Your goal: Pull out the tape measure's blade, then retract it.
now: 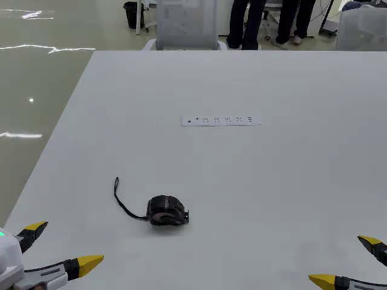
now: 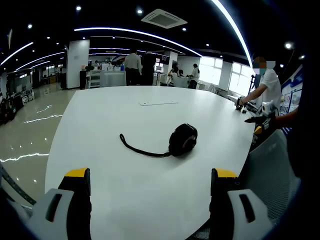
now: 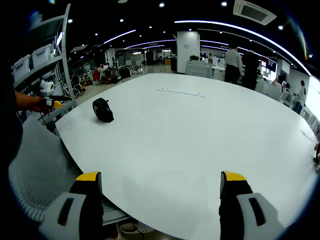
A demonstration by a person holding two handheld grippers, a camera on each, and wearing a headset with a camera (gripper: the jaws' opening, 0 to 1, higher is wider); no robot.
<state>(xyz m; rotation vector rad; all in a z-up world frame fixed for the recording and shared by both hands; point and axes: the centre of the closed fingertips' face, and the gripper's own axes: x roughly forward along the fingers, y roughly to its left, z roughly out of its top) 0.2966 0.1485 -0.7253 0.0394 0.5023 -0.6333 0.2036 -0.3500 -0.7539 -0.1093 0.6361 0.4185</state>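
White table (image 1: 272,181); tape measure (image 1: 167,211) untouched; left gripper (image 1: 63,244), right gripper (image 1: 344,260) jaws wide, bodies cut off.

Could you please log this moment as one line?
tape measure: retracted, on table | left gripper: open, empty | right gripper: open, empty

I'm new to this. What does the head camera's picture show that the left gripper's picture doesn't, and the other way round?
Head view: a clear look down at both tools at once, the left gripper and the right gripper, jaws open at the bottom corners.
Left gripper view: the ceiling with its vent and light strips, and a person in a white shirt at the table's side.
Shared: the black tape measure with its strap, on the white table, and the power strip beyond it.
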